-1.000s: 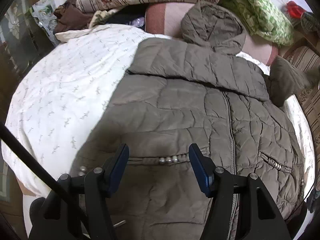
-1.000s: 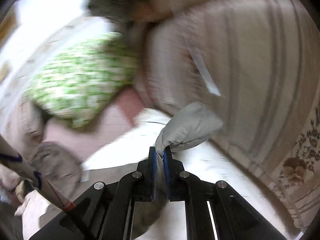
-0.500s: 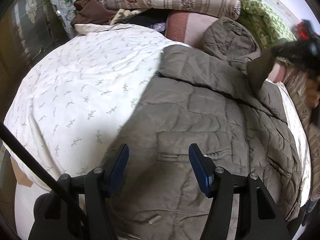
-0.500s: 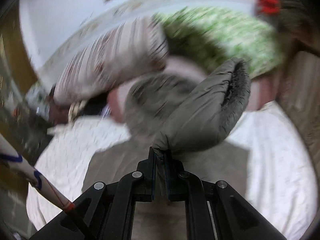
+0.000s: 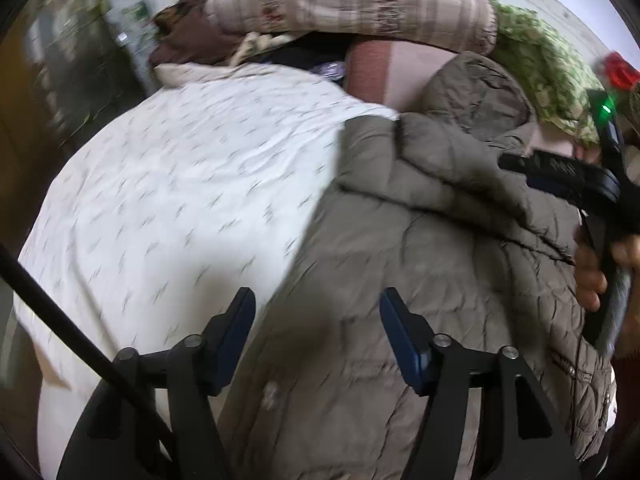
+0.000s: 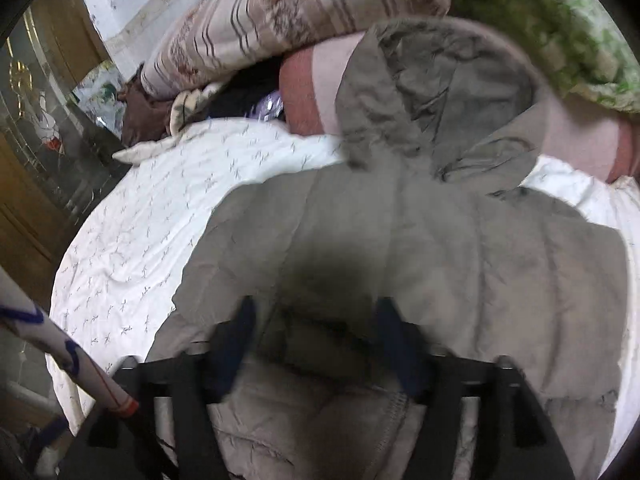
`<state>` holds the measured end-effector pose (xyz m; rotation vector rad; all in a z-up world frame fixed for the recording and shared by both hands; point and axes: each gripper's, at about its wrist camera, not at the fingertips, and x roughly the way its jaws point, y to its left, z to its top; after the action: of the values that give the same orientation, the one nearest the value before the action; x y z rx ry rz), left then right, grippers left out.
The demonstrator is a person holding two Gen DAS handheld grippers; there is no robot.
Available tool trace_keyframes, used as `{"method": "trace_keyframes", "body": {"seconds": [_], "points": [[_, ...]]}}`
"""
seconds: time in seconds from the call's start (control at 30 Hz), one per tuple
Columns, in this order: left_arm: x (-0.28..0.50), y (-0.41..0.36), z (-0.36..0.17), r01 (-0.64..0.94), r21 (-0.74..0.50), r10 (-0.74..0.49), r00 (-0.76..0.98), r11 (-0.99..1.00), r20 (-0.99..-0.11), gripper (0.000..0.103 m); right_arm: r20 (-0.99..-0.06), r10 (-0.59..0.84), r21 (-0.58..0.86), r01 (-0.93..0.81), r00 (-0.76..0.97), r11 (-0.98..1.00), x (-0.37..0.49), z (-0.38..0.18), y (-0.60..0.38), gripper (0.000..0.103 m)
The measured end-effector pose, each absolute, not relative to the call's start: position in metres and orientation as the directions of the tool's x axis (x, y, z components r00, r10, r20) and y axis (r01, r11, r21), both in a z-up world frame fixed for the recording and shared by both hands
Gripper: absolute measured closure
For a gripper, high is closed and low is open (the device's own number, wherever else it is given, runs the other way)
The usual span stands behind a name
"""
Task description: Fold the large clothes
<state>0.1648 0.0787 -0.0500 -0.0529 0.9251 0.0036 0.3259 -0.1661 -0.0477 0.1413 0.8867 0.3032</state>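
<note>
Now that your right gripper (image 6: 316,344) has carried the sleeve in across the chest and let it go, the olive-grey quilted hooded jacket (image 5: 432,264) lies front-up on the white leaf-print bed sheet (image 5: 180,184) with both sleeves folded inward. A second ago that gripper was clamped tight on the sleeve cuff (image 6: 320,412), out over the striped and green bedding; half a second ago it was swinging the cuff above the jacket's body. Its jaws have just been opening and now stand wide, with the cuff lying loose below and between them, not pinched. Your left gripper (image 5: 316,336) hovers over the jacket's lower left edge where it meets the sheet; its jaws are wide too, have just been opening a little further, and hold nothing. In the left wrist view your right hand (image 5: 600,264) shows at the far side of the jacket. The hood (image 6: 436,92) rests up against the pink rolled blanket (image 6: 316,92) at the head of the bed. The sleeve stage looks finished; what remains, as I judge it, is folding the body, probably hem up towards the hood, and the puffy fabric may spring back.
</note>
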Motion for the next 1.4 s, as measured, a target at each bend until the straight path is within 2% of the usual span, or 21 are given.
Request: {"method": "trace_keyframes", "body": {"seconds": [0.1,0.23,0.33,0.47,0.6,0.63,0.67,0.7,0.77,0.8,0.97,1.1,1.17,1.27,1.4], "points": [[0.195,0.062,-0.046,0.021,-0.034,-0.040,0.607,0.999,-0.794,0.035,-0.742,0.284,0.236,-0.160,0.607,0.958,0.315,-0.043,-0.194,0.028],[0.259,0.033,-0.050,0.077,-0.014,-0.058,0.596,0.997,-0.801,0.033,-0.755,0.161,0.162,-0.056,0.635,0.985,0.307,-0.047,-0.247,0.028],[0.306,0.016,-0.060,0.103,-0.032,-0.085,0.566,0.994,-0.820,0.033,-0.768,0.104,0.170,0.045,0.632,0.984,0.303,-0.053,-0.293,0.028],[0.376,-0.002,-0.089,0.129,-0.114,-0.163,0.488,0.985,-0.858,0.033,-0.763,0.072,0.196,0.124,0.642,0.973,0.291,-0.055,-0.340,0.028],[0.412,-0.009,-0.116,0.105,-0.259,-0.280,0.403,0.960,-0.871,0.033,-0.760,0.041,0.182,0.152,0.649,0.971,0.280,-0.056,-0.361,0.028],[0.416,-0.011,-0.119,0.094,-0.287,-0.300,0.392,0.953,-0.870,0.035,-0.761,0.038,0.181,0.155,0.648,0.971,0.280,-0.056,-0.363,0.028],[0.418,-0.015,-0.120,0.098,-0.297,-0.312,0.375,0.950,-0.873,0.057,-0.762,0.037,0.181,0.157,0.647,0.971,0.280,-0.057,-0.364,0.028],[0.416,-0.018,-0.118,0.095,-0.282,-0.297,0.360,0.955,-0.884,0.068,-0.762,0.037,0.181,0.158,0.646,0.971,0.281,-0.057,-0.365,0.028],[0.403,-0.018,-0.106,0.107,-0.269,-0.289,0.382,0.957,-0.878,0.077,-0.760,0.034,0.175,0.154,0.650,0.972,0.285,-0.056,-0.365,0.028],[0.391,-0.018,-0.096,0.130,-0.248,-0.280,0.406,0.960,-0.870,0.078,-0.757,0.034,0.174,0.151,0.653,0.973,0.286,-0.056,-0.363,0.028],[0.372,-0.009,-0.105,0.132,-0.175,-0.214,0.403,0.976,-0.890,0.076,-0.758,0.059,0.176,0.117,0.650,0.977,0.299,-0.059,-0.348,0.028],[0.385,-0.005,-0.130,0.081,-0.173,-0.191,0.384,0.982,-0.903,0.065,-0.803,0.045,0.162,0.146,0.595,0.976,0.319,-0.088,-0.340,0.028],[0.386,-0.006,-0.130,0.058,-0.168,-0.178,0.393,0.984,-0.902,0.063,-0.827,0.036,0.160,0.172,0.562,0.972,0.327,-0.104,-0.340,0.027],[0.375,-0.010,-0.115,0.053,-0.122,-0.133,0.405,0.991,-0.905,0.063,-0.838,0.019,0.165,0.219,0.545,0.962,0.332,-0.114,-0.343,0.020],[0.332,-0.005,-0.079,0.085,-0.017,-0.056,0.489,0.996,-0.870,0.061,-0.830,0.046,0.202,0.224,0.555,0.953,0.319,-0.093,-0.346,0.020]]}}
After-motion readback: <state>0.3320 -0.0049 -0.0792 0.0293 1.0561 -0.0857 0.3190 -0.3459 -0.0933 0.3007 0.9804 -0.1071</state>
